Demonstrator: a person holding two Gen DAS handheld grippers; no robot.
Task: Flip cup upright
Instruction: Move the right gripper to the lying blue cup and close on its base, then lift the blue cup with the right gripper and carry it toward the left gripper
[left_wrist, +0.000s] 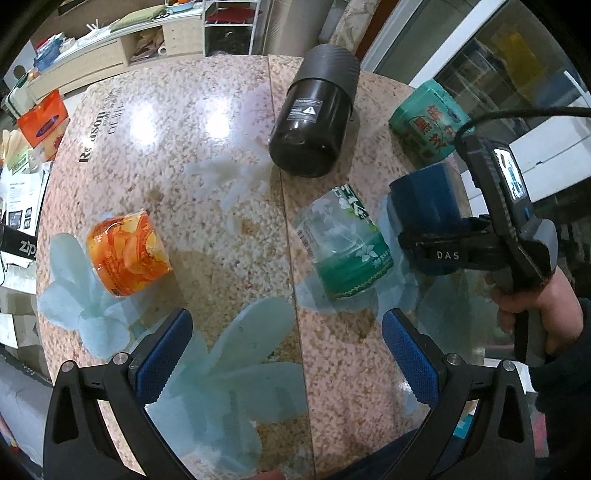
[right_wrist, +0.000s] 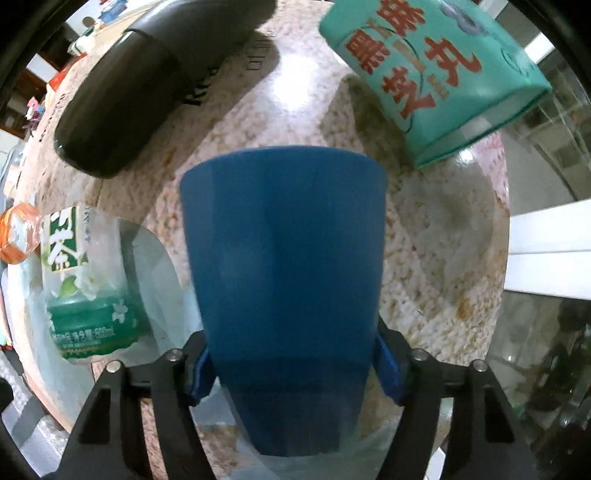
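Right gripper (right_wrist: 293, 373) jaws — clamping blue cup (right_wrist: 284, 266)

cup (right_wrist: 284, 280) | solid blue, tapered | wide end away from right-wrist camera | narrow end toward it

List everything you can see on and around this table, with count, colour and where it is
cup: one, blue, held between the right tool's fingers over the table's right side
bottle: one, clear with green label, table centre, left of the cup
tumbler: one, black, far middle of the table
tub: one, teal with red lettering, far right edge
jar: one, orange, left side
table: one, speckled pink stone with pale blue flower prints
shelves: one unit, pale wood, behind the table
left tool: one, black with blue pads, open, near edge, holding nothing
right tool: one, black with blue pads, shut on the cup
right hand: one, gripping the right tool's handle
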